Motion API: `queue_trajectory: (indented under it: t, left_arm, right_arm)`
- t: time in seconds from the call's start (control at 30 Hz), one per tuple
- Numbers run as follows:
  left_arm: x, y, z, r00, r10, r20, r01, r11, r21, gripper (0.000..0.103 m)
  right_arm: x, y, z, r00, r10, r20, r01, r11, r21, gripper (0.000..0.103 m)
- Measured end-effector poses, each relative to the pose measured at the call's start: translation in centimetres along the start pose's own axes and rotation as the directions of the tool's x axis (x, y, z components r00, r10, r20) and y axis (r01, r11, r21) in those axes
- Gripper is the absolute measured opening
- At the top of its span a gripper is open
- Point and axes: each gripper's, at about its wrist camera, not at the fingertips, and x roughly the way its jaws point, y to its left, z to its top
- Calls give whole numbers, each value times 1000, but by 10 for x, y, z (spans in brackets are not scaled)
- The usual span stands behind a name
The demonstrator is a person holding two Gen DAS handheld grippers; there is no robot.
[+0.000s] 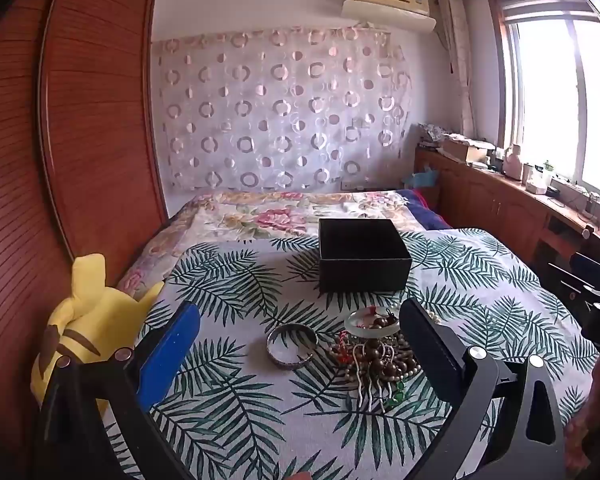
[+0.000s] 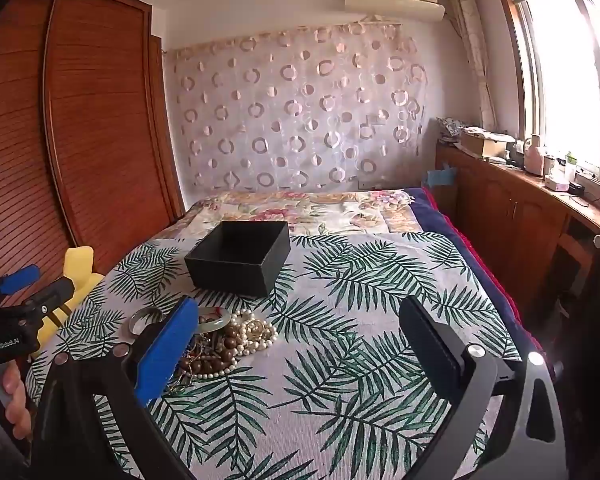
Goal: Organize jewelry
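Observation:
A pile of jewelry (image 1: 376,352) lies on the palm-leaf cloth (image 1: 228,420): a silver bangle (image 1: 291,346), a pale jade bangle (image 1: 370,322), brown wooden beads (image 1: 384,364), a metal hair comb (image 1: 374,390). An open black box (image 1: 362,254) stands just behind it. My left gripper (image 1: 300,354) is open and empty above the pile. In the right wrist view the pile (image 2: 224,344) with a pearl necklace (image 2: 256,332) lies left of centre, the box (image 2: 240,258) behind. My right gripper (image 2: 300,354) is open and empty, right of the pile.
A yellow plush toy (image 1: 88,328) sits at the cloth's left edge beside a wooden wardrobe (image 1: 80,120). A floral bedspread (image 1: 284,212) lies behind the box. A wooden cabinet (image 2: 520,208) with clutter runs under the window on the right.

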Motion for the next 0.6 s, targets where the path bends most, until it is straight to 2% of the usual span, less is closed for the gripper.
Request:
queue_trajectory:
  t: [0.6]
  left_arm:
    - [-6,1,9,1000,1,8,-1,1000,3,97]
  right_arm:
    - [-1,3,2,1000,4,3,-4,1000,-4,101]
